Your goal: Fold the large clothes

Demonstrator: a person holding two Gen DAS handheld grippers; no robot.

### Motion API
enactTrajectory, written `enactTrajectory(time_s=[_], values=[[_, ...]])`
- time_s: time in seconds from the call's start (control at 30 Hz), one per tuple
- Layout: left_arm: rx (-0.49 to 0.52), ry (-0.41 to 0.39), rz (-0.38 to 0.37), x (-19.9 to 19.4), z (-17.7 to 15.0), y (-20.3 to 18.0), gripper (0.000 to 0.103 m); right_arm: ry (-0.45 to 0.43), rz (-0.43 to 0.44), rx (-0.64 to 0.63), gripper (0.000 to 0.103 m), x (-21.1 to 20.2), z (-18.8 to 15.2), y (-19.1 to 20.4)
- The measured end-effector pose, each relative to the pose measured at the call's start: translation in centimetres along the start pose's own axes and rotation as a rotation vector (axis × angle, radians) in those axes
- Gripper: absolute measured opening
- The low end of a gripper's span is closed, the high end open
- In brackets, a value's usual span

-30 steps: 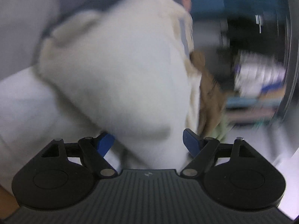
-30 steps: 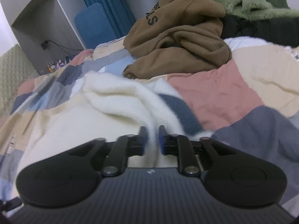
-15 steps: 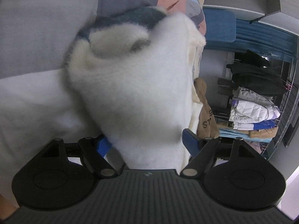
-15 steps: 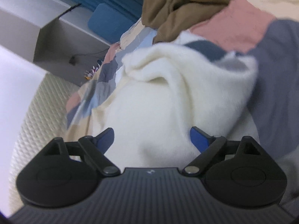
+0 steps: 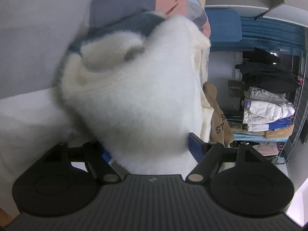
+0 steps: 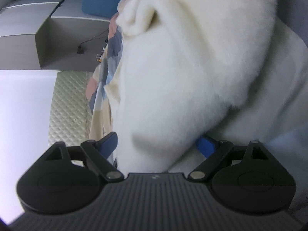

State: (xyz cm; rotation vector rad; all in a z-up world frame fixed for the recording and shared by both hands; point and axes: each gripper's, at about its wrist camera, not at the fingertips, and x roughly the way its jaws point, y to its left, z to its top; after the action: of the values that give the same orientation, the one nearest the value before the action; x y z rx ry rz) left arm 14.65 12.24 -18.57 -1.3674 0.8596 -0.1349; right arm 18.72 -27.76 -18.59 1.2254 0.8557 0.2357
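A fluffy white sweater [image 5: 134, 96] with a dark blue band fills both views; it also shows in the right wrist view [image 6: 182, 67]. My left gripper [image 5: 150, 150] has its jaws wide apart, with a thick bunch of the sweater lying between the blue fingertips [image 5: 194, 148]. My right gripper [image 6: 159, 146] is also wide open, with a bulge of the sweater between its blue fingertips [image 6: 109, 142]. Both views are rolled sideways. Neither gripper pinches the cloth.
A patchwork bedspread [image 5: 173, 0] lies under the sweater. A brown hoodie [image 5: 217, 123] lies beyond it. A rack with stacked and hung clothes [image 5: 267, 105] stands at the right. A grey cabinet [image 6: 57, 38] and a quilted headboard [image 6: 69, 105] show in the right wrist view.
My right gripper was shut on the sweater a second ago and has opened wide. Both grippers have rolled sideways and now press close into the sweater.
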Motion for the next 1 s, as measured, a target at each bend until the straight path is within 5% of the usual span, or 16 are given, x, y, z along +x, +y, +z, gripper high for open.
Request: enactTrajectory(time_s=[0.3,0.4,0.53,0.67,1.0], values=[[0.073,-0.026,0.025,-0.6,-0.3,-0.8,0.059,-0.205,-0.057,0.127,0.082,-2.5,1.1,-2.2],[0.092,-0.031,0.036,-0.6,-0.2,-0.8,0.053,-0.204,-0.052,0.171,0.082,-2.1,1.5,-2.5],[0.137,-0.046,0.051,-0.7,-0.4,-1.5,0.046,-0.195,-0.119,0.112,0.07,-1.1,2.1,-2.1],[0.176,-0.069,0.052,-1.6,-0.8,-1.9,0.038,-0.215,-0.129,0.026,0.037,-1.2,1.8,-1.0],[0.275,-0.109,0.067,-7.0,-4.1,-5.0,0.032,-0.258,-0.122,-0.197,0.029,-5.0,-0.4,2.7]])
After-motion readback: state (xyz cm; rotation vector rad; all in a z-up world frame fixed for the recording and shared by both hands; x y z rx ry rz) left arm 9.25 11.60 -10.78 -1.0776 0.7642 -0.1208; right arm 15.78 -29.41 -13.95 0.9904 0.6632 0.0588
